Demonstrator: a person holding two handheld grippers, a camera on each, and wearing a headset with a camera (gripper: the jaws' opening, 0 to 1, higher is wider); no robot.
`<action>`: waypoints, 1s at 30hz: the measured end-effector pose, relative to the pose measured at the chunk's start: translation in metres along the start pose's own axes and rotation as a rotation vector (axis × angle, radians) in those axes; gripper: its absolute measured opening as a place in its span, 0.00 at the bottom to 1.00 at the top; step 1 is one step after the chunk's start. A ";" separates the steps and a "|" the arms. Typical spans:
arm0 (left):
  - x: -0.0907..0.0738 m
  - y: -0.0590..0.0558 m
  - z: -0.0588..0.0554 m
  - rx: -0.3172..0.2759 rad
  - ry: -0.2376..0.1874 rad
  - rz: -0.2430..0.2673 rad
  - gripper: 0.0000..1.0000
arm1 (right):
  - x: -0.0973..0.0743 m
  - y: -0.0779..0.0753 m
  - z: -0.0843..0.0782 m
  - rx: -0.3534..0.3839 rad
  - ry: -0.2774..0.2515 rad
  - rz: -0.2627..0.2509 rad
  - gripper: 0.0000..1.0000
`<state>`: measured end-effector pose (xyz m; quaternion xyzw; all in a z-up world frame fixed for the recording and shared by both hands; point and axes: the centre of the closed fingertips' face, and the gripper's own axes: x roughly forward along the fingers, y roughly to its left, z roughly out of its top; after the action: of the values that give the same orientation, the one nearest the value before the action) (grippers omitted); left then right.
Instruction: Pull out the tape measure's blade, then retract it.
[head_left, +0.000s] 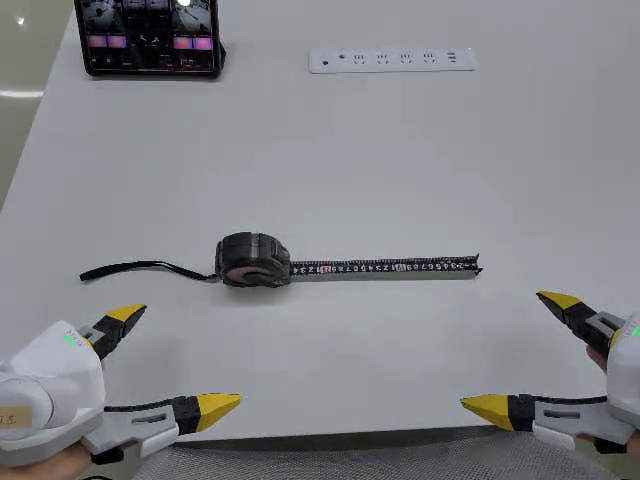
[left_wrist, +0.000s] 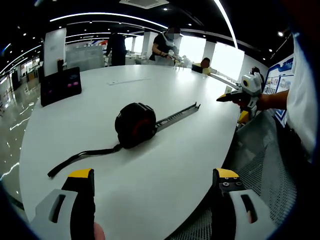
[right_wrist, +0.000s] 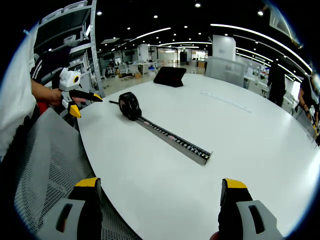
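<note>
A black tape measure (head_left: 254, 261) lies on the white table (head_left: 340, 160), its blade (head_left: 385, 267) drawn out to the right and its black wrist strap (head_left: 140, 268) trailing left. It shows too in the left gripper view as the tape measure (left_wrist: 135, 124) with blade (left_wrist: 177, 115), and in the right gripper view as the tape measure (right_wrist: 129, 105) with blade (right_wrist: 172, 140). My left gripper (head_left: 172, 362) is open near the front left edge, apart from the case. My right gripper (head_left: 525, 355) is open at the front right, short of the blade's end hook (head_left: 477, 265).
A dark tablet (head_left: 150, 37) stands at the back left of the table, and a white power strip (head_left: 391, 60) lies at the back centre. A grey mesh chair back (head_left: 330, 460) sits against the front edge. People stand in the background of the gripper views.
</note>
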<state>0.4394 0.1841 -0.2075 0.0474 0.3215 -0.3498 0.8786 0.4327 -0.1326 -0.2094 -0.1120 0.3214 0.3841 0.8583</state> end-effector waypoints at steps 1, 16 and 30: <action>0.000 0.000 0.000 0.000 0.000 -0.002 0.96 | 0.000 0.000 0.000 0.000 0.000 0.000 0.99; -0.001 0.002 0.002 -0.008 -0.004 -0.001 0.95 | -0.001 -0.001 0.000 0.012 -0.003 -0.004 0.99; 0.000 0.002 0.003 -0.008 -0.007 0.003 0.93 | 0.000 0.000 0.000 0.004 0.001 -0.004 0.99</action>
<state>0.4423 0.1848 -0.2049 0.0432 0.3199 -0.3476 0.8803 0.4330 -0.1329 -0.2089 -0.1112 0.3222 0.3816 0.8592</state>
